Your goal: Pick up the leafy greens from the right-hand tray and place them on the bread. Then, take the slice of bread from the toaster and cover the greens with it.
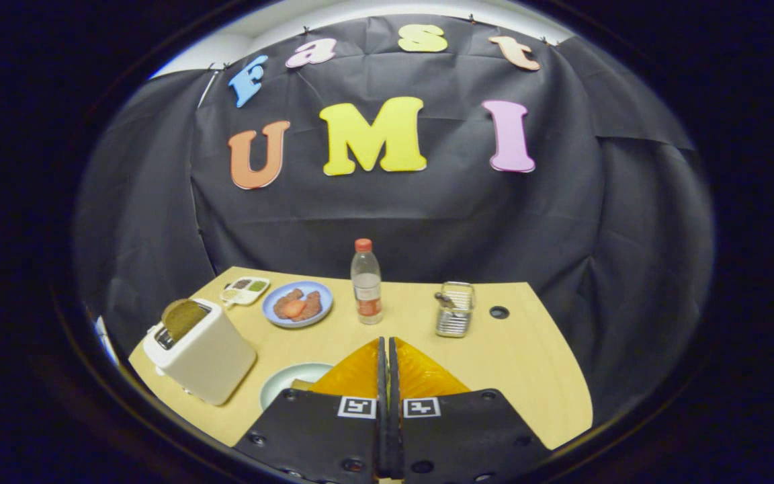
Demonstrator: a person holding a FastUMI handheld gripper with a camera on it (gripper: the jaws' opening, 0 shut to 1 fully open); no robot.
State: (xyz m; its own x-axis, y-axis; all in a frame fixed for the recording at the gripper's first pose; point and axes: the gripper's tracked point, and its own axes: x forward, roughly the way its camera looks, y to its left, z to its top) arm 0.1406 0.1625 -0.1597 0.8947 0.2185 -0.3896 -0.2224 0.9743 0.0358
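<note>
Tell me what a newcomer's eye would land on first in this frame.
Probably the bottle with its red cap, upright mid-table just beyond the shut, empty claw. Next the toaster to the claw's left, bread poking out of its slot, and the blue plate of food behind it.

Gripper camera high, facing table (528, 349), wall beyond.

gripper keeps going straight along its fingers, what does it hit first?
Probably the water bottle: it stands almost dead ahead of the shut gripper, with bare table between. Depth is unclear, so it might pass just beside it.
</note>
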